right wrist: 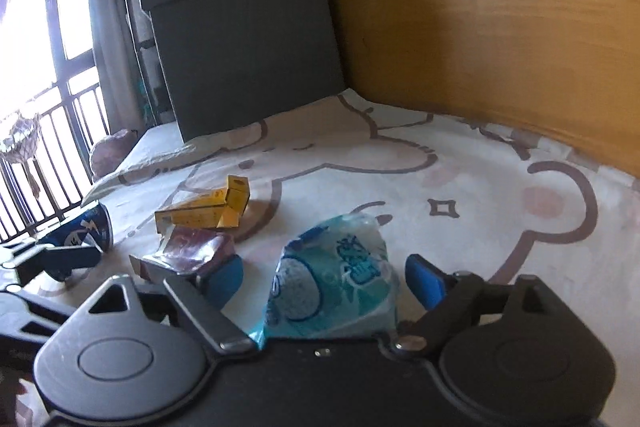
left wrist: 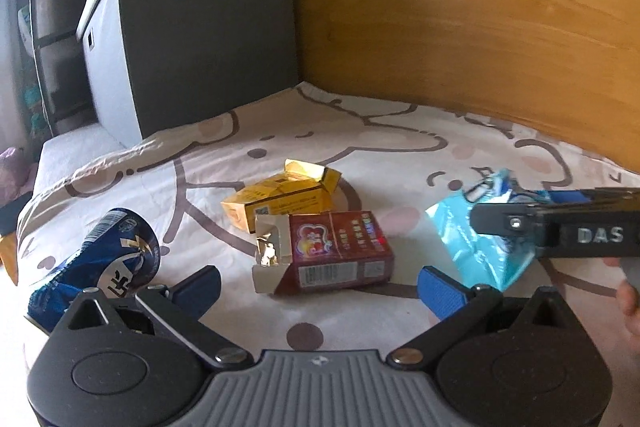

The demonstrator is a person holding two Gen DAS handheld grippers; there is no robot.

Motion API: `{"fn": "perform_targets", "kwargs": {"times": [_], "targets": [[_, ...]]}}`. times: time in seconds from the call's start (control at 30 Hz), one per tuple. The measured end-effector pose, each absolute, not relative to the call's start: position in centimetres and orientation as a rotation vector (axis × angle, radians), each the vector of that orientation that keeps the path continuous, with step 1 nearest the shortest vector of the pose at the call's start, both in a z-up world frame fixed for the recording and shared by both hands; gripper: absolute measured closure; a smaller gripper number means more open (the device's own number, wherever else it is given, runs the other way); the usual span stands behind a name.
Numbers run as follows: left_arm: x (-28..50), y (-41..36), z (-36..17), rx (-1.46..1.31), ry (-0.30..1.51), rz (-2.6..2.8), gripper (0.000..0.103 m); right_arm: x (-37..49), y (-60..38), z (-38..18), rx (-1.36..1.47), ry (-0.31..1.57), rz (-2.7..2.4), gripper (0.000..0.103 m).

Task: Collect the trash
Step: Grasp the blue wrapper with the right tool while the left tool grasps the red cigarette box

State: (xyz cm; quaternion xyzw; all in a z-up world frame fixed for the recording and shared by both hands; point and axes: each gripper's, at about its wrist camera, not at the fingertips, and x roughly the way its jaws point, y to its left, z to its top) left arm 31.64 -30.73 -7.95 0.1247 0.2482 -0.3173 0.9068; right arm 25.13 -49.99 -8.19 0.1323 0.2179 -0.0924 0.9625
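Trash (left wrist: 340, 251) sits mid-bedsheet (left wrist: 360, 155) — clear margins around; both jaws open, blue packet (right wrist: 336, 283) between right's.

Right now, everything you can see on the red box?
The red box is a small cardboard carton with a colourful printed face and a barcode on its near side. Its left end is torn open, flaps splayed, foil liner showing. It lies flat on the patterned bedsheet, touching the yellow box behind it, ahead of the open left claw.
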Motion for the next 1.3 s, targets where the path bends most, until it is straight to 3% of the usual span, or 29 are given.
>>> {"fn": "perform_targets", "kwargs": {"times": [0.17, 0.23, 0.9, 1.03, 1.3], "targets": [[32.6, -31.6, -8.0, 0.252, 0.538, -0.645, 0.000, 25.2, -50.3, -8.5, 0.293, 0.451, -0.191, 0.039], [32.7, -32.0, -7.9, 0.247, 0.542, -0.645, 0.000, 25.1, -50.5, -8.5, 0.308, 0.451, -0.194, 0.041], [36.7, -35.0, -9.3, 0.202, 0.671, -0.519, 0.000, 24.8, -50.5, -8.8, 0.276, 0.511, -0.188, 0.053], [36.3, -35.2, -9.1, 0.226, 0.645, -0.525, 0.013, 24.7, -50.5, -8.7, 0.277, 0.508, -0.187, 0.054], [34.6, -34.2, -8.0, 0.228, 0.614, -0.584, 0.014, 24.4, -50.5, -8.6, 0.288, 0.485, -0.190, 0.055]]}}
